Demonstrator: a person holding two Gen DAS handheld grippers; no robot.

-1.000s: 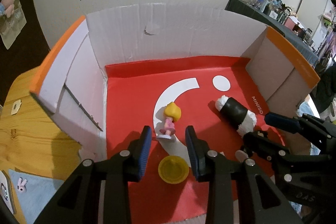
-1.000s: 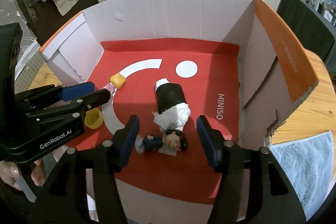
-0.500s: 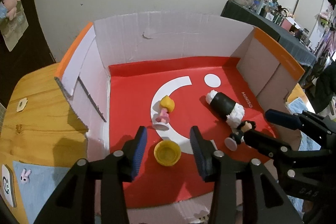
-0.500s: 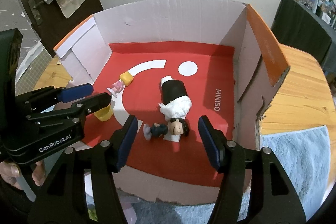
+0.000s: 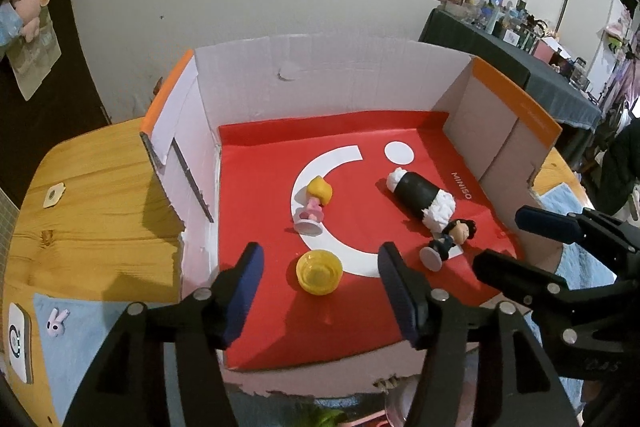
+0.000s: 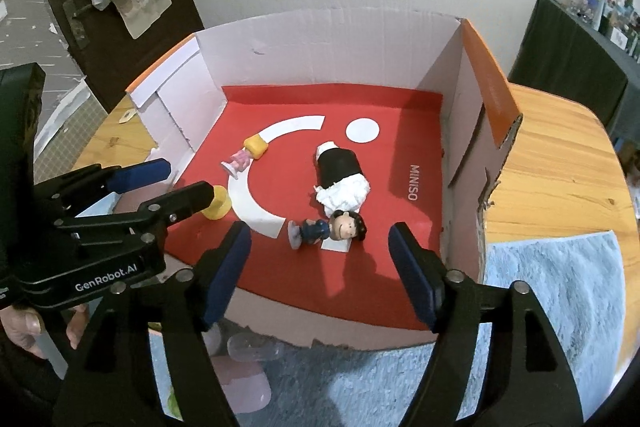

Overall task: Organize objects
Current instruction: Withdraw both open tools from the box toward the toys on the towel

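Observation:
An open cardboard box (image 5: 240,75) with a red floor holds four things. A blonde figurine in pink (image 5: 314,201) (image 6: 246,155) lies left of centre. A yellow cup (image 5: 319,271) (image 6: 218,207) stands nearer the front. A black roll with white fluffy ends (image 5: 420,193) (image 6: 340,173) lies to the right, and a dark-haired figurine (image 5: 450,241) (image 6: 326,229) lies in front of it. My left gripper (image 5: 320,255) (image 6: 182,179) hangs over the box's near edge, its jaws opening, nothing gripped. My right gripper (image 6: 320,233) (image 5: 506,239) does the same beside it.
The box sits on a wooden table (image 5: 92,195) (image 6: 560,155). A light blue towel (image 6: 552,299) covers the table in front and to the right. A small bunny figure (image 5: 56,321) and a white device (image 5: 18,341) lie at the left. A hand (image 6: 24,327) holds the left gripper.
Both grippers have drawn back and up from the box floor while their jaws widened. The two figurines, the cup and the roll stay on the red floor.

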